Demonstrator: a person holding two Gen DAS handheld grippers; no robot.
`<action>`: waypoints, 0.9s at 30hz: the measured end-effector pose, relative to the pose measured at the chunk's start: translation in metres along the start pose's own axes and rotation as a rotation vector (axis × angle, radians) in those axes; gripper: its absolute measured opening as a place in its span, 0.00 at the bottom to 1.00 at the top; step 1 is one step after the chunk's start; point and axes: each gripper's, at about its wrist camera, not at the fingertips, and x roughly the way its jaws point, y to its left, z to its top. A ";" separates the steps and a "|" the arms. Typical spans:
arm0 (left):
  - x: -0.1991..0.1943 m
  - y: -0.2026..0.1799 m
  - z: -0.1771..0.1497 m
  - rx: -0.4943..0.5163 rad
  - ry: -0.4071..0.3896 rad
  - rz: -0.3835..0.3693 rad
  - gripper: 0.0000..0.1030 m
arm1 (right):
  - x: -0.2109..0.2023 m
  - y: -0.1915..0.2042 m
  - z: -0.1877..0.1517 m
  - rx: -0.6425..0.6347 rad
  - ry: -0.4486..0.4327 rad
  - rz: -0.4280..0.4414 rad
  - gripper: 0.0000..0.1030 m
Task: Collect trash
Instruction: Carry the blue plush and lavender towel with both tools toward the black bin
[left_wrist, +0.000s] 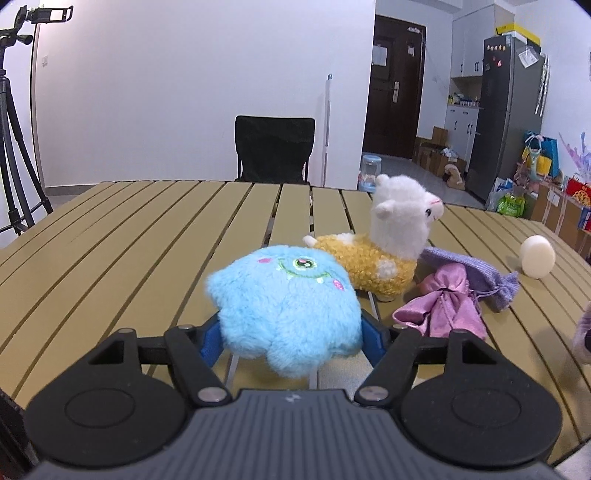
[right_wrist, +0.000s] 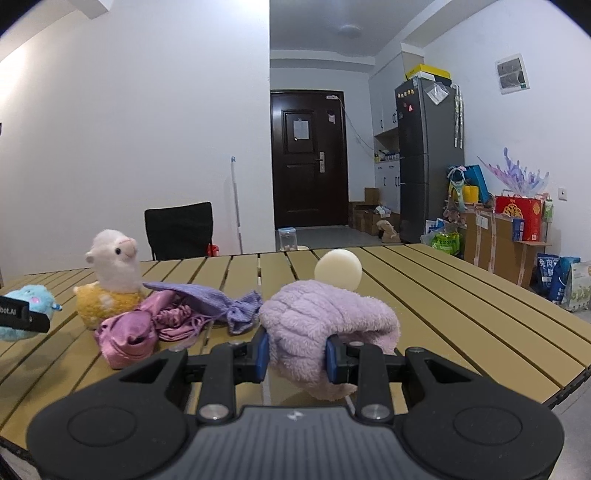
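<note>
My left gripper (left_wrist: 291, 332) is shut on a fluffy blue monster plush (left_wrist: 288, 306), its blue pads pressing into both sides. That plush (right_wrist: 31, 299) also shows at the left edge of the right wrist view. My right gripper (right_wrist: 297, 354) is shut on a lilac fleece cloth (right_wrist: 325, 325), whose edge (left_wrist: 583, 332) peeks in on the far right of the left wrist view. Between them on the slatted table (right_wrist: 443, 295) lie a white-and-yellow alpaca plush (left_wrist: 391, 229), a pink satin pouch (left_wrist: 439, 306), a purple knitted pouch (left_wrist: 476, 273) and a cream egg-shaped ball (left_wrist: 537, 256).
A black chair (left_wrist: 275, 147) stands behind the table's far edge, with a tripod (left_wrist: 11, 147) at the left wall. A fridge (right_wrist: 428, 158), cardboard boxes and bags (right_wrist: 509, 236) crowd the floor to the right. The table's (left_wrist: 110, 240) left half carries nothing.
</note>
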 end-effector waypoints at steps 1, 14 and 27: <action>-0.004 0.002 0.000 -0.003 -0.005 -0.005 0.70 | -0.003 0.002 0.001 0.000 -0.004 0.007 0.28; -0.077 0.015 -0.023 0.001 -0.081 -0.049 0.70 | -0.063 0.025 0.000 -0.078 -0.085 0.082 0.28; -0.136 0.032 -0.070 0.019 -0.087 -0.080 0.70 | -0.125 0.045 -0.038 -0.134 -0.060 0.154 0.28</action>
